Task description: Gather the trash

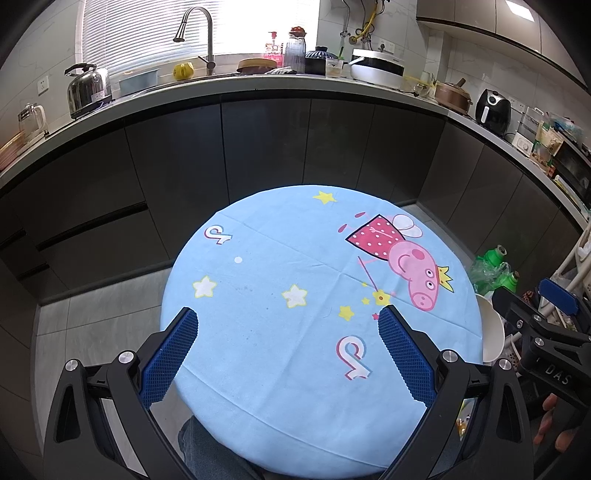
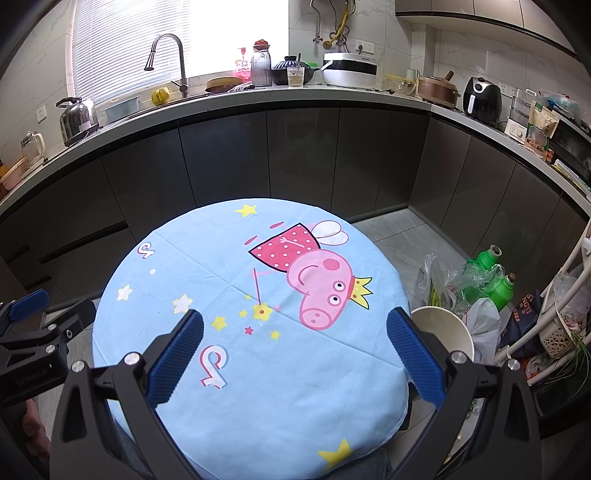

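Trash bin (image 2: pixel 443 332) being approached beside the right gripper (image 2: pixel 295 354).
Both grippers, the left gripper (image 1: pixel 288 350) included, are being held wide open, empty, over the surface (image 2: pixel 258 424).

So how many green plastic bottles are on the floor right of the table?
2. One green bottle stands farther back; the second bottle stands nearer, to its right, both behind crumpled plastic bags. More may be hidden.

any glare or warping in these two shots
Left wrist view: the window is blown out white, and the counter bows into an arc from fisheye distortion. Right wrist view: same blown-out window and curved counter; the tablecloth stays sharp and evenly lit.
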Motion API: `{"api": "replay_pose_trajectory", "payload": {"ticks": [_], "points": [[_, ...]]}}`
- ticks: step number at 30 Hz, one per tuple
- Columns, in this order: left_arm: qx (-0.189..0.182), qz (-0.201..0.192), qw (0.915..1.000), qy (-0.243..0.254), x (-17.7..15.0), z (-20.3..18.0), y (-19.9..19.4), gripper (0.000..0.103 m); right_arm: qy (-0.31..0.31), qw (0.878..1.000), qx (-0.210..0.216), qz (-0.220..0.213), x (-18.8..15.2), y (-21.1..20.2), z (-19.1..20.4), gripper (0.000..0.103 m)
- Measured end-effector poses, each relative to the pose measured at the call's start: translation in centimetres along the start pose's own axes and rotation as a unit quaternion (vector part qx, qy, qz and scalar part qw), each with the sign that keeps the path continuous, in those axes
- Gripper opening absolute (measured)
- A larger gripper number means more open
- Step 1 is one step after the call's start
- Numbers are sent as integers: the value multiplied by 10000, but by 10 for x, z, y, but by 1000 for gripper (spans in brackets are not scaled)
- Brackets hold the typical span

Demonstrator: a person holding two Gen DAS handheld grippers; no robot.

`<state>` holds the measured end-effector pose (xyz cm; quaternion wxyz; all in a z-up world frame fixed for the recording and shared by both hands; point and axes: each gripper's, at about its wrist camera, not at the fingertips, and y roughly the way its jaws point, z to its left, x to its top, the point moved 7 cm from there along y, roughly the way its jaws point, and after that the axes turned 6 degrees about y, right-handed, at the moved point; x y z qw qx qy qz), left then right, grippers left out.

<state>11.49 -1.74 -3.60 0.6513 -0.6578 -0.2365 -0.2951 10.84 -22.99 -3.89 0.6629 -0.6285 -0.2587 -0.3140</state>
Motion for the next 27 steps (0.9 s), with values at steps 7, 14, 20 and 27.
{"api": "replay_pose_trajectory", "payload": {"ticks": [7, 14, 20, 27], "points": [[4, -3, 10000, 2, 0, 0, 0, 94, -1, 10000, 6, 2, 0, 0, 0, 100], [3, -6, 10000, 8, 0, 0, 0, 94, 3, 10000, 2, 2, 0, 0, 0, 100], [-10, 4, 10000, 25, 0, -1, 0, 94, -3, 10000, -1, 1, 0, 0, 0, 100], [-19, 1, 10000, 25, -1, 0, 0, 94, 1, 10000, 7, 1, 0, 0, 0, 100]]}}
